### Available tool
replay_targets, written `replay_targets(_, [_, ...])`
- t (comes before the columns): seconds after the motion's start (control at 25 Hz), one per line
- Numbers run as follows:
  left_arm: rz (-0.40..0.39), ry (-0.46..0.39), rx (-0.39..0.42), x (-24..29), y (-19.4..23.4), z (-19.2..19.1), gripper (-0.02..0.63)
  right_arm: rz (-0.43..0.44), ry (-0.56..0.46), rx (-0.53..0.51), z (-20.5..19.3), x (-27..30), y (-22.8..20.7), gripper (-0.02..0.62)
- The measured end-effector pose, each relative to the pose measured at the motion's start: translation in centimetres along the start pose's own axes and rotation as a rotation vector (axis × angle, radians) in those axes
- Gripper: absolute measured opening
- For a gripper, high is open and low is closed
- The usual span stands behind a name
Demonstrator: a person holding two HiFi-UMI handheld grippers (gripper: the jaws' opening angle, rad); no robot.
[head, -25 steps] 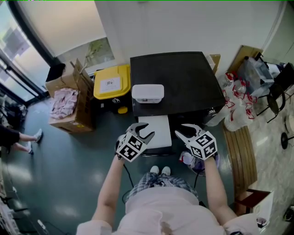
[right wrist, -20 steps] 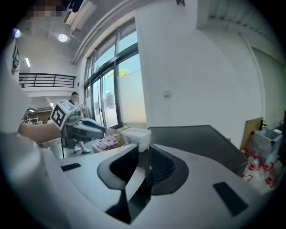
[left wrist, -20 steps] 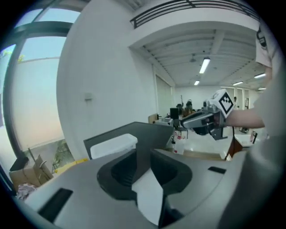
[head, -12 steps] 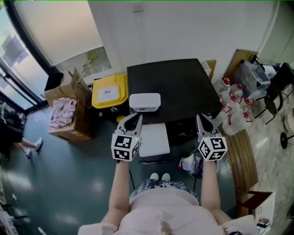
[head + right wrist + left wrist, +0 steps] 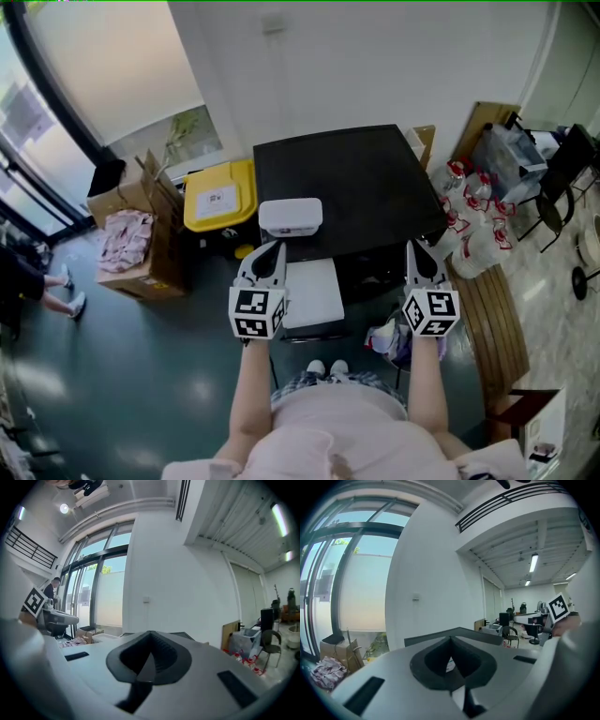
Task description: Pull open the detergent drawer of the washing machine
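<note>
Now that you have lifted both hands up and away, the fingers of your left gripper [image 5: 277, 246] and right gripper [image 5: 415, 247] have just closed all the way, and they hold nothing. The white detergent drawer [image 5: 315, 296] sticks out from the front of the black washing machine [image 5: 361, 178], between your 2 grippers and lower down. I think the pull is done. You cannot see the machine's front from above, and your left gripper covers 1 edge of the drawer. Both gripper views look over the machine at the far wall, so neither shows the drawer.
</note>
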State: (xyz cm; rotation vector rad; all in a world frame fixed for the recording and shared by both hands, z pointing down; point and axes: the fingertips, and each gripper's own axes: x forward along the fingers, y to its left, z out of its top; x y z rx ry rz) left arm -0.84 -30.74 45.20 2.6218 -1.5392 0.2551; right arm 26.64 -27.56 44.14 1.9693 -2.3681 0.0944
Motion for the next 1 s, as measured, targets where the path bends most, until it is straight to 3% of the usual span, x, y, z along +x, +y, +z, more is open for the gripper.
replay_targets(1.0, [0.006, 0.006, 0.009, 0.4, -0.6, -0.1, 0.025, -0.02, 0.033, -0.019, -1.0, -0.3, -1.6, 0.014])
